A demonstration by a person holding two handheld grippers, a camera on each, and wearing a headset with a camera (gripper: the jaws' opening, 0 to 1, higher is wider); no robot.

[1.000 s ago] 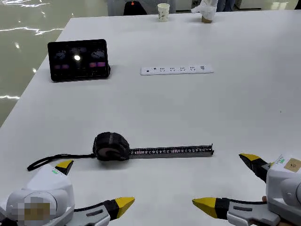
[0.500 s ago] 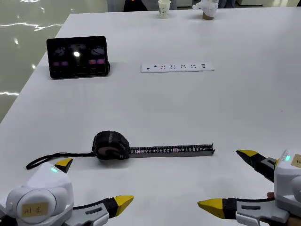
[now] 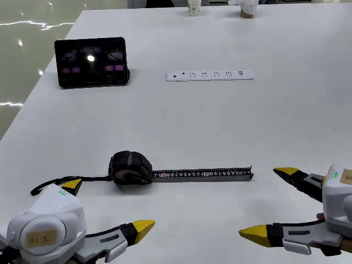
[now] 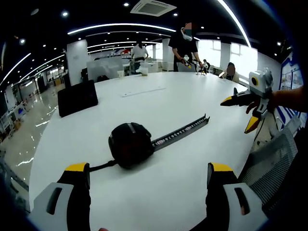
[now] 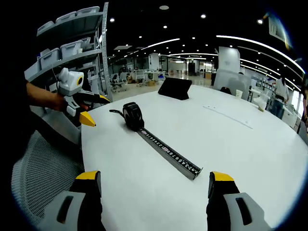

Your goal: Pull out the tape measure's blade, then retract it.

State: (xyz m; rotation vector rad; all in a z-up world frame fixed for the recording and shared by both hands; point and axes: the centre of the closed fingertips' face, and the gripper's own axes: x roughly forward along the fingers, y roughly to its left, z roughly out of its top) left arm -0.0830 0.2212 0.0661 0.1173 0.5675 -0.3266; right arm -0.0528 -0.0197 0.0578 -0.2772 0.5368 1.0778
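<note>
**A:** Where is the tape measure (image 3: 130, 168)?
**B:** On the table (image 3: 231, 126), its blade (image 3: 202, 174) drawn out to its right, apparently lying flat.
**A:** And your jaws?
**B:** My left gripper (image 3: 108, 205) hovers near the tape measure, my right gripper (image 3: 269, 202) near the blade's tip. Both are spread wide and empty.

Open tabletop (image 3: 220, 126) surrounds the tape measure (image 3: 130, 168).

We see the tape measure (image 3: 130, 168) on the table (image 3: 231, 126) ahead of our left gripper (image 3: 109, 204) and right gripper (image 3: 269, 202), blade (image 3: 203, 174) run out rightward, strap (image 3: 60, 184) trailing left; well behind it, a tablet (image 3: 92, 61) at left, a power strip (image 3: 209, 75) to its right.
</note>
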